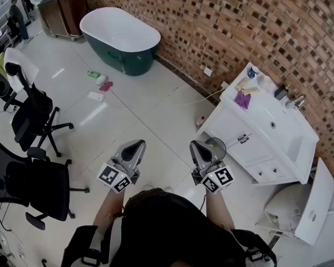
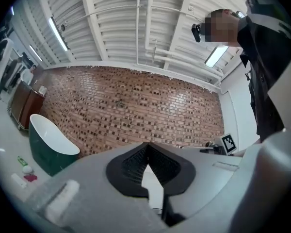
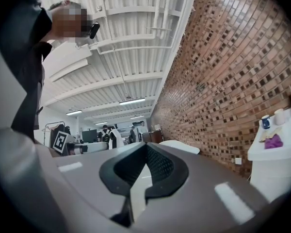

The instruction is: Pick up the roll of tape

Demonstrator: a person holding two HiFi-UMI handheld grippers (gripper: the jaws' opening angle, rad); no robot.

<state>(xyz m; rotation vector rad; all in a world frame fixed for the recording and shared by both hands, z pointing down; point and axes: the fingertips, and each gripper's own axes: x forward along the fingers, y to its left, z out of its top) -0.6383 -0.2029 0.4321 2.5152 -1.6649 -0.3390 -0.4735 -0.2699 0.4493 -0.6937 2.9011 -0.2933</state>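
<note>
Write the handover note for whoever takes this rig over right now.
Left hand-held gripper: shut, empty.
Right hand-held gripper: shut, empty.
Both are over the floor, beside the white vanity.
The roll of tape cannot be made out; the small items on the vanity's far end are too small to tell.
Done: nothing picked up.
Left: find the roll, grasp it, lift it.

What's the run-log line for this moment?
left gripper: shut, empty | right gripper: shut, empty | position: both above floor tiles, vanity ahead-right | roll of tape: not made out | pickup: not done
</note>
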